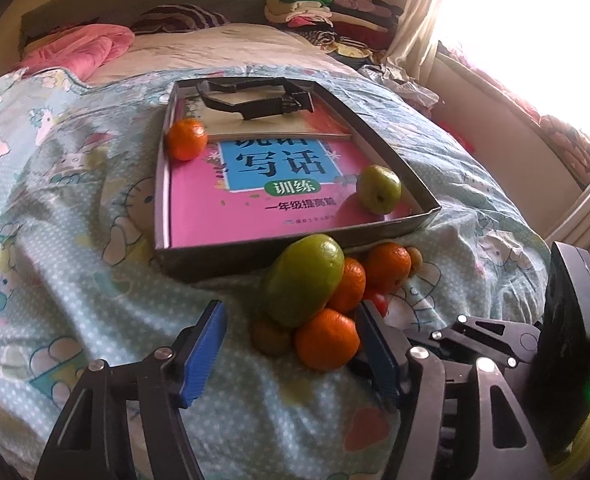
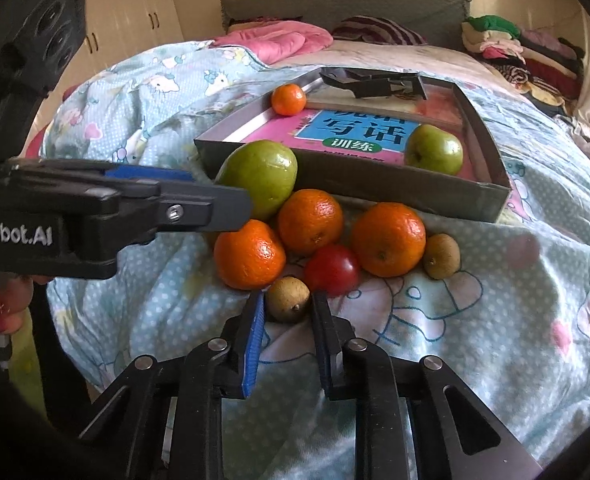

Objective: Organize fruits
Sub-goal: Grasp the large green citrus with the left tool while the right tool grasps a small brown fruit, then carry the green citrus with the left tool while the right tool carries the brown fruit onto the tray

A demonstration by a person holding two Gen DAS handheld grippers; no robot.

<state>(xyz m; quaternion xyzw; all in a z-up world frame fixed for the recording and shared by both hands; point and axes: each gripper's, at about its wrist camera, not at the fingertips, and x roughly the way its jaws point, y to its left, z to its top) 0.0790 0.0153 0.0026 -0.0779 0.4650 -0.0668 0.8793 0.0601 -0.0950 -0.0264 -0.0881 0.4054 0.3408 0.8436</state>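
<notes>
Red tomato [image 2: 332, 269] crowding gripped brown fruit [image 2: 287, 299].

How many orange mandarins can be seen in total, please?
4. One mandarin in the box, at its far left corner. Three on the blanket: left mandarin, middle mandarin, right mandarin. More may hide behind the pile.

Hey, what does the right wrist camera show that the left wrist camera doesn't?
Only the right wrist view shows the right tongs shut on a small brown fruit, the whole red tomato and white wardrobe doors. Only the left wrist view shows the bright window and curtain. Both show the tray holding a pink book, a tangerine and a green fruit, and the open left tongs.
</notes>
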